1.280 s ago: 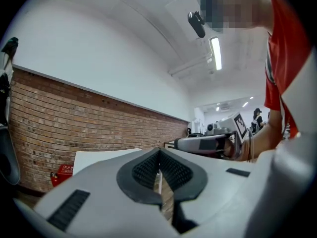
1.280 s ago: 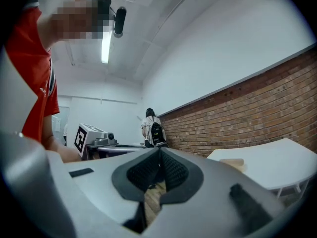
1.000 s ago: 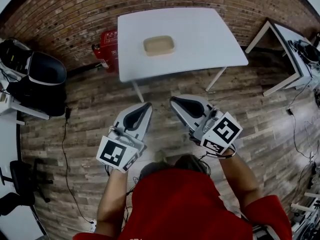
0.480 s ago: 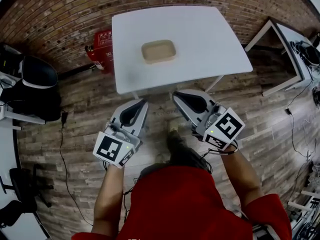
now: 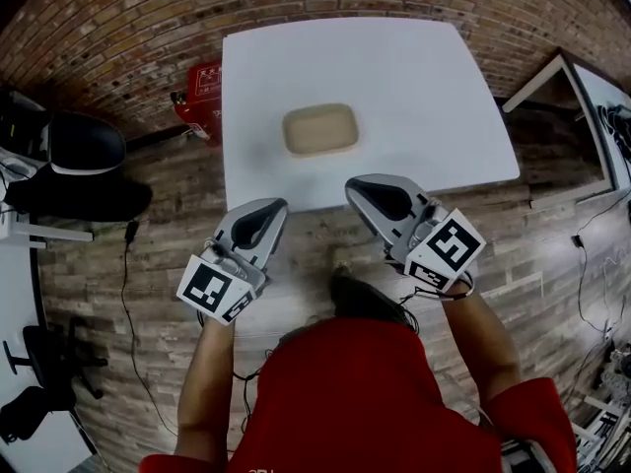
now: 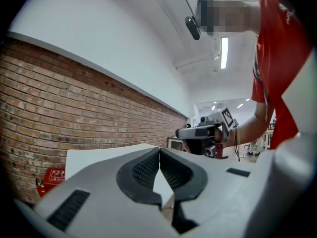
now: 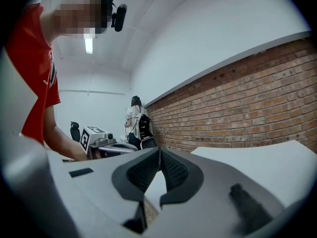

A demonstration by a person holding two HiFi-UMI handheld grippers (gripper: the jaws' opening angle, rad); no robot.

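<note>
- Brick wall [image 5: 118, 18] at the back, wood floor [image 5: 148, 274] underneath, white table [image 5: 414, 87] pushed up against the wall.
- Shallow tan dish [image 5: 320, 129] sits toward the table's front edge, nothing touching it.
- Left hand-held gripper [image 5: 277, 205] and right hand-held gripper [image 5: 353, 184] hover by that edge, jaws pressed together on both, holding nothing.
</note>
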